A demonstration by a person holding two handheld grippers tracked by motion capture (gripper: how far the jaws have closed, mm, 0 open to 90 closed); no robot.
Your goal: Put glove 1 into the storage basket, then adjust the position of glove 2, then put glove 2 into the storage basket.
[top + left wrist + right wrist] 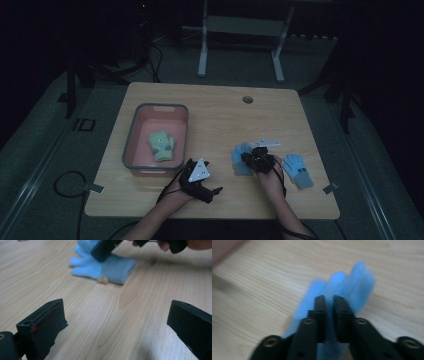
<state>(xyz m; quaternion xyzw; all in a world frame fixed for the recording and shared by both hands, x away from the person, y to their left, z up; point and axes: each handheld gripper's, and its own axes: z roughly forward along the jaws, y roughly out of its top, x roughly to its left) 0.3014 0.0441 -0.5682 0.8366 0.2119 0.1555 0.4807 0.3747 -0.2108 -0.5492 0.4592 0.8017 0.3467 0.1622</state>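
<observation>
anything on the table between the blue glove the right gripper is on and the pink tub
Nothing visible lies on the bare table between the blue glove at the right gripper and the pink tub. The left gripper, jaws open, sits nearer the person, below that line. A green glove already lies in the tub.

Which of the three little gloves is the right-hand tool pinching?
The blue glove lying to the left of the right tool. The other blue glove lies untouched at the table's right, and the green glove sits in the pink bin.
</observation>
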